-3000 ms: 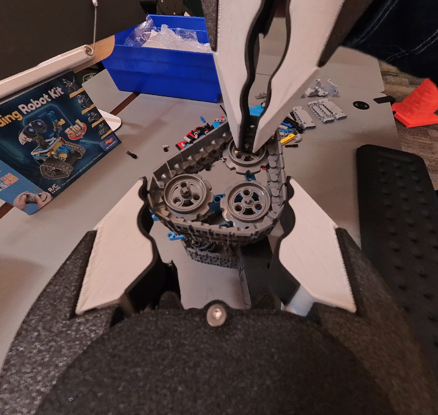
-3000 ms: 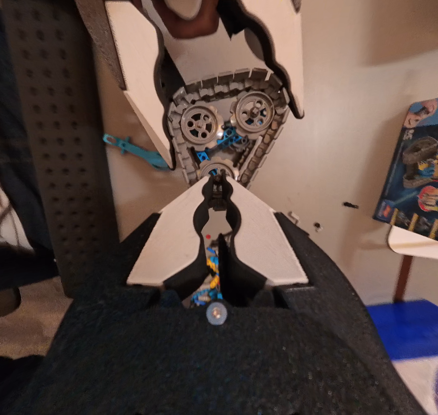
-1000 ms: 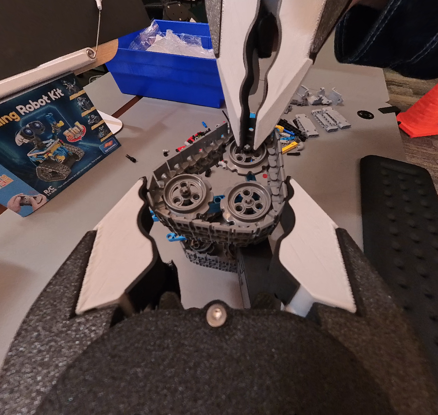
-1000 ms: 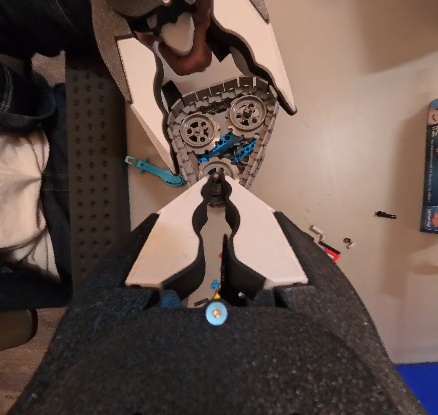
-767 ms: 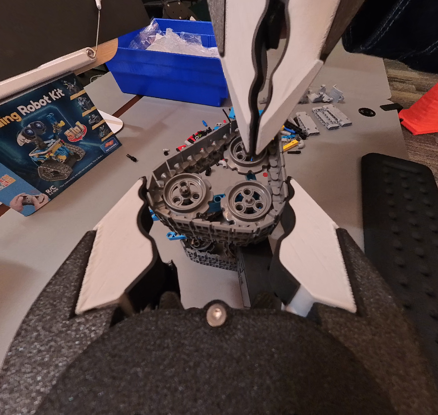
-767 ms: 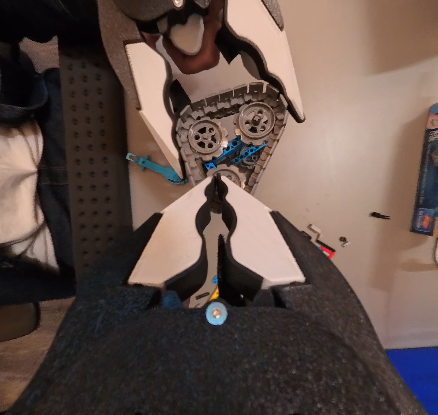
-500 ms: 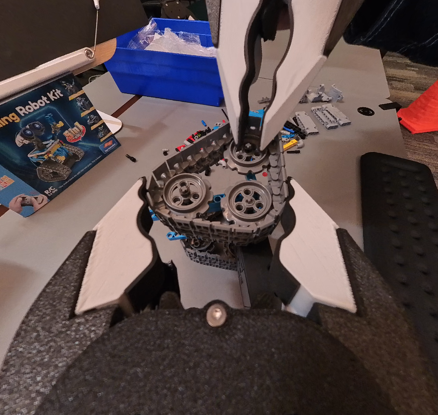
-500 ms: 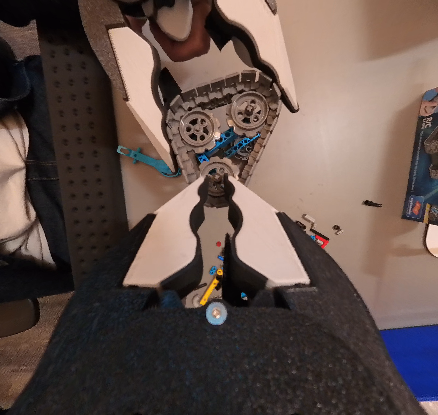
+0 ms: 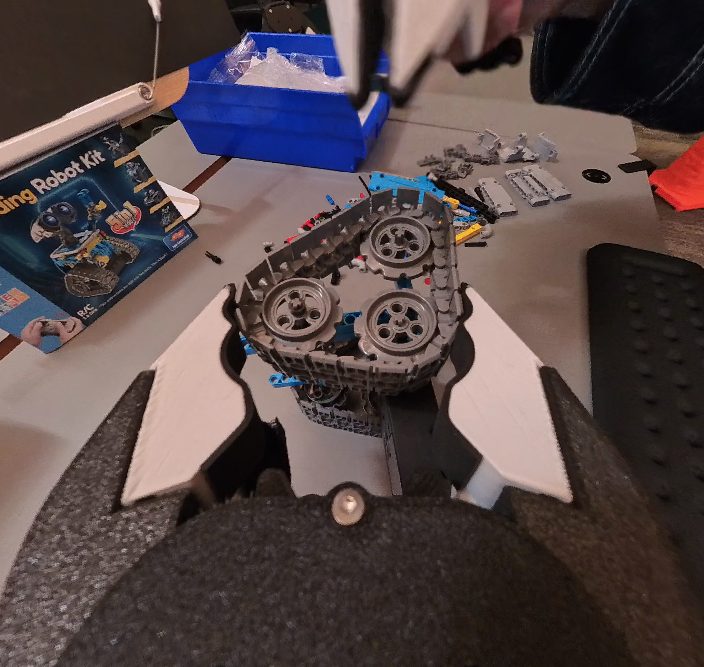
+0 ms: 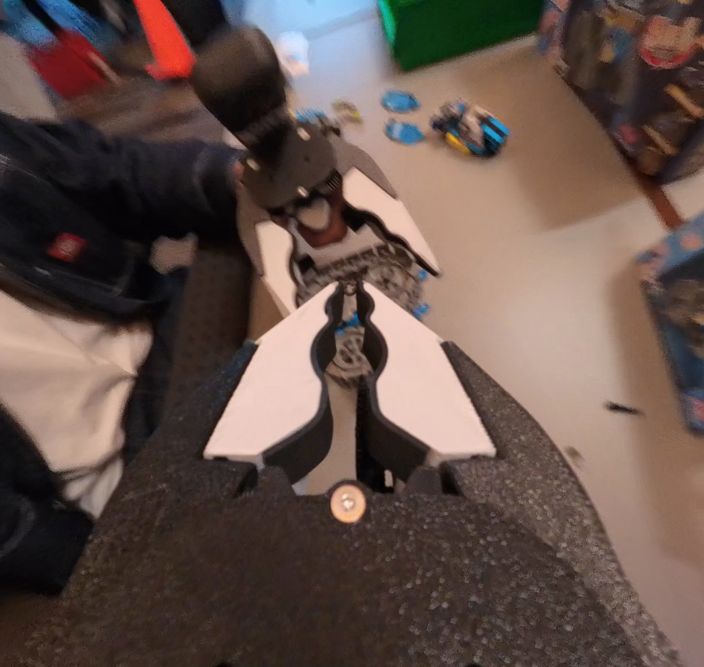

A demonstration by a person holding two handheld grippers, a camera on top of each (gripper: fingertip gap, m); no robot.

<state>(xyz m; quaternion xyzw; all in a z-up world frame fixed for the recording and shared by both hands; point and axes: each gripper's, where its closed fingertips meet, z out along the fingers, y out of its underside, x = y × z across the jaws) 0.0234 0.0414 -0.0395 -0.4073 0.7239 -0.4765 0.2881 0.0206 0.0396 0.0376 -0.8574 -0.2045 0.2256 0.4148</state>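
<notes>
My left gripper (image 9: 346, 292) is shut on a grey tracked assembly (image 9: 343, 363), a three-cornered tread around three grey sprocket wheels, and holds it above the grey table (image 9: 533, 306). A second tread section hangs under it. My right gripper (image 9: 379, 94) is blurred, high above the assembly, in front of the blue bin. In the right wrist view the right gripper (image 10: 349, 286) has its tips almost together. The blur hides whether anything small sits between them. The assembly (image 10: 381, 264) shows beyond the tips, between the left gripper's white fingers (image 10: 392, 214).
A blue bin (image 9: 282, 130) with clear bags stands at the back. A kit box (image 9: 87, 237) leans at the left. Loose small parts (image 9: 468, 206) and grey beams (image 9: 533, 187) lie behind the assembly. A black perforated mat (image 9: 647, 344) lies at the right. A person's dark sleeve (image 10: 114, 199) shows. Left tips to right tips: about 8 cm.
My right gripper has left the far sprocket wheel and lifted up and back, away from the assembly; its view swung and blurred. My left gripper still holds the assembly in place.
</notes>
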